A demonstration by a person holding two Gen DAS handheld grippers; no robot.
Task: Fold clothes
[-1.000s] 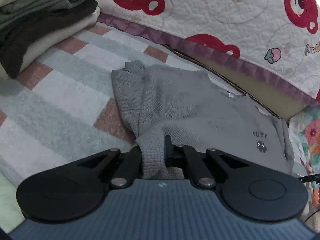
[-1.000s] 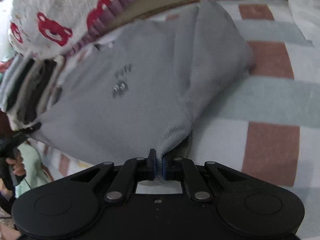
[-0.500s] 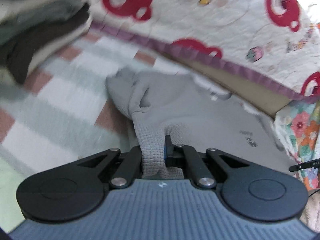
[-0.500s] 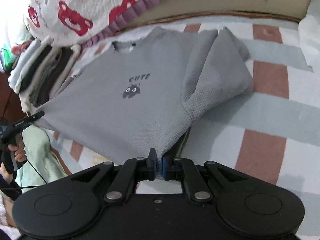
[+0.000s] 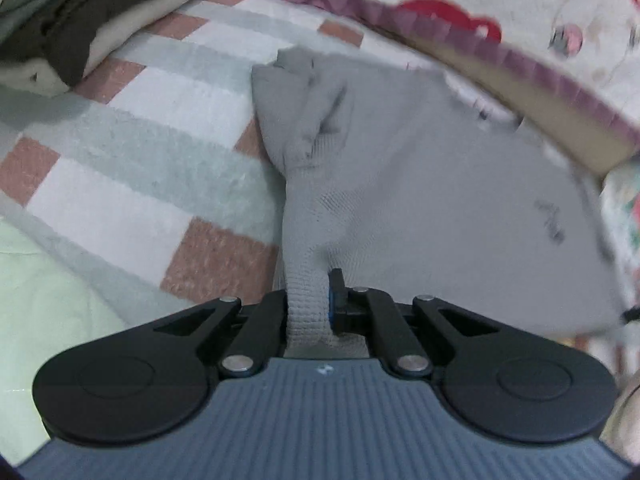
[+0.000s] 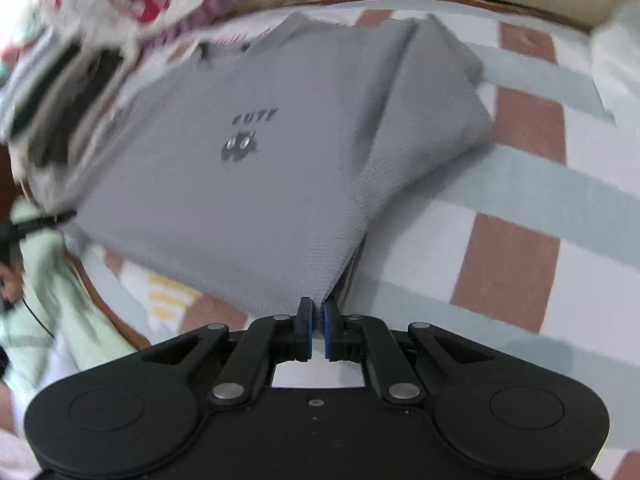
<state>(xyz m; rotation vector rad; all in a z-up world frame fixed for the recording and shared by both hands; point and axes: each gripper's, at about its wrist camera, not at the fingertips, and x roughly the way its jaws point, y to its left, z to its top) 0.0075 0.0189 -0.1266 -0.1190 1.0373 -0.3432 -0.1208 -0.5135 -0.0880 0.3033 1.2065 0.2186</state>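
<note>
A grey knit sweater [image 6: 260,160] with a black "CUTE" print [image 6: 244,140] lies face up on the checked blanket [image 6: 516,272]. Its lower edge is raised and stretched between my two grippers. In the left wrist view, my left gripper [image 5: 310,300] is shut on the ribbed hem of the sweater [image 5: 420,184]. One sleeve [image 5: 304,112] lies bunched beyond it. My right gripper [image 6: 316,320] is shut on the other hem corner, with only a thin edge of cloth between the blue pads. The other sleeve [image 6: 432,120] is folded in along the right side.
A stack of folded clothes [image 5: 80,12] sits at the far left of the bed, also the stack [image 6: 60,108] in the right wrist view. A white quilt with red bears [image 5: 520,8] runs along the far edge. Light green cloth [image 5: 48,320] lies at the near left.
Both grippers keep their hold on the hem. The left one has moved in toward the sweater, and the right one has risen and rolled, pulling the lower edge taut off the blanket.
</note>
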